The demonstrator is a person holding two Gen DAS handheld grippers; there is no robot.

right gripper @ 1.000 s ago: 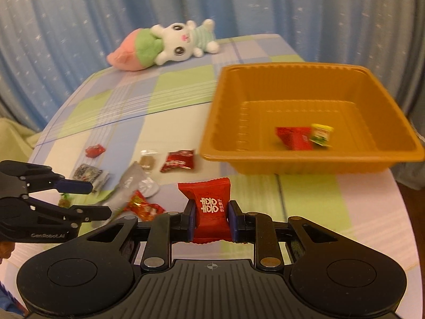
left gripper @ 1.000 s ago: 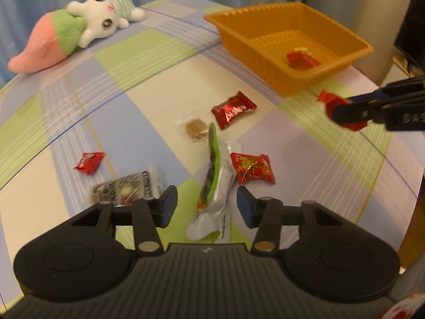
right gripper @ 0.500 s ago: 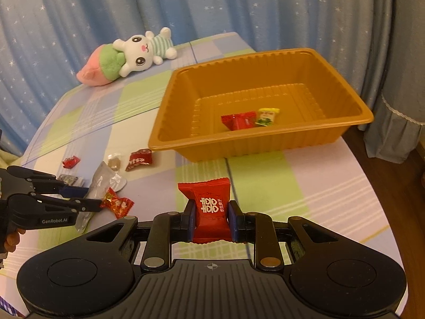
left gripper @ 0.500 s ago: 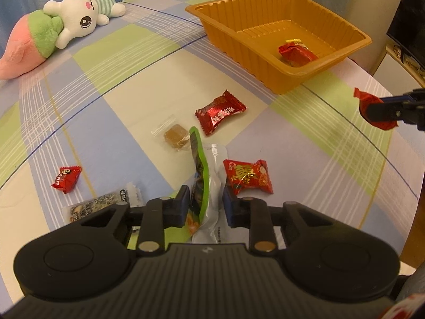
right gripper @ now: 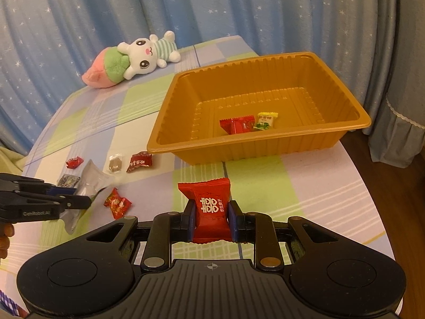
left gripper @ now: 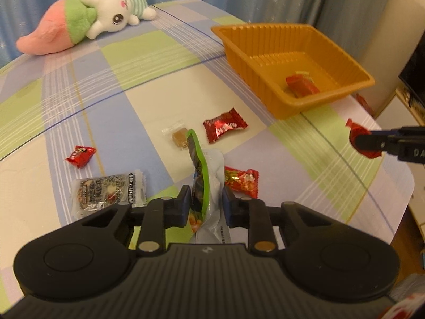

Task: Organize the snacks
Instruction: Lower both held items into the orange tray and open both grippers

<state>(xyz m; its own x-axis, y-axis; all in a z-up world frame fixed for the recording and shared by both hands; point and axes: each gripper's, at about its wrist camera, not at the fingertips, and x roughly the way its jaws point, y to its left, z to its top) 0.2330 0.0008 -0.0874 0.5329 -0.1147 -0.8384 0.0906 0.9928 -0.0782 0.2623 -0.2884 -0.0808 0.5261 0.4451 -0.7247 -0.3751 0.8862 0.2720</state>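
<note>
Left gripper (left gripper: pixel 205 204): just closed on the green-and-silver pouch (left gripper: pixel 204 186), pads pressing both faces; pouch stands on edge, long axis running away from the camera toward the tray.
Right gripper (right gripper: pixel 211 216): narrow, clamped on a red square candy (right gripper: pixel 211 208), white characters facing the camera, above the near edge of the bench (right gripper: pixel 305 186).
Tray (right gripper: pixel 345 122): one orange tray near the bench's far right corner; two sweets inside, a red one (right gripper: pixel 236 125) and a yellow-green one (right gripper: pixel 265 120), touching.
Loose on the bench: five in all; red foil candy (left gripper: pixel 225 127), clear-wrapped brown sweet (left gripper: pixel 178 135), small red packet (left gripper: pixel 80 156), clear pack with dark print (left gripper: pixel 109 193), red-and-gold candy (left gripper: pixel 243 182) just beside the pouch.
Plush (right gripper: pixel 132 62): one white rabbit in a pink-green body, lying at the far edge.
Left view only: green printed face of the pouch; yellow sweet mostly hidden behind the red one.
Right view only: pouch's silver back, yellow sweet in full, a hand (right gripper: pixel 5 235) at the left gripper's handle.
</note>
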